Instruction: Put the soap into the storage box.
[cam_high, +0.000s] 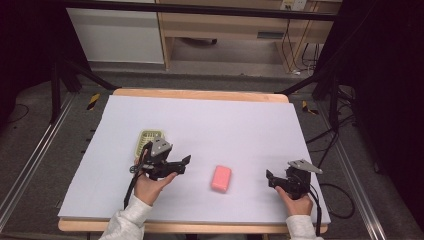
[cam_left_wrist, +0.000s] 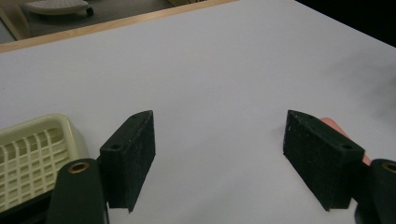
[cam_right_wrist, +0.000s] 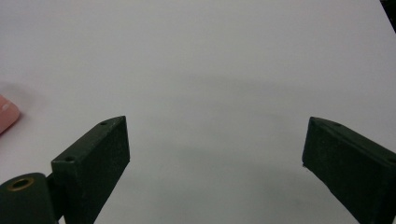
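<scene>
Seen from above, a person's two forearms in pale sleeves come in at the near edge of a table covered by a white sheet (cam_high: 210, 120). Each hand holds a black two-jaw gripper.

The left gripper (cam_high: 183, 164) sits in the person's left hand (cam_high: 152, 186), pointing towards the middle of the table. Its jaws stand apart with nothing between them; in the left gripper view, bare white sheet lies between the two black foam pads (cam_left_wrist: 135, 154). The fingers are released and grasp nothing.

The right gripper (cam_high: 270, 179) sits in the right hand (cam_high: 296, 202), pointing inward towards the left gripper. Its jaws are also spread wide over bare sheet, as the right gripper view confirms, with the pads (cam_right_wrist: 98, 158) far apart and holding nothing.

Between the two sets of fingertips lies a pink rounded rectangular bar, like soap (cam_high: 221, 178), flat on the sheet. It is near the left fingertips, just off to their right, and touches neither gripper. In the left gripper view a sliver of it shows behind the right-hand pad; in the right gripper view its corner shows at the far left edge.

Just behind the left gripper's body, farther from the person, sits a pale yellow plastic tray with a slatted grid floor (cam_high: 148, 138), empty as far as it shows.

Beyond the table's wooden far edge is a grey floor with cables and light wooden furniture.
</scene>
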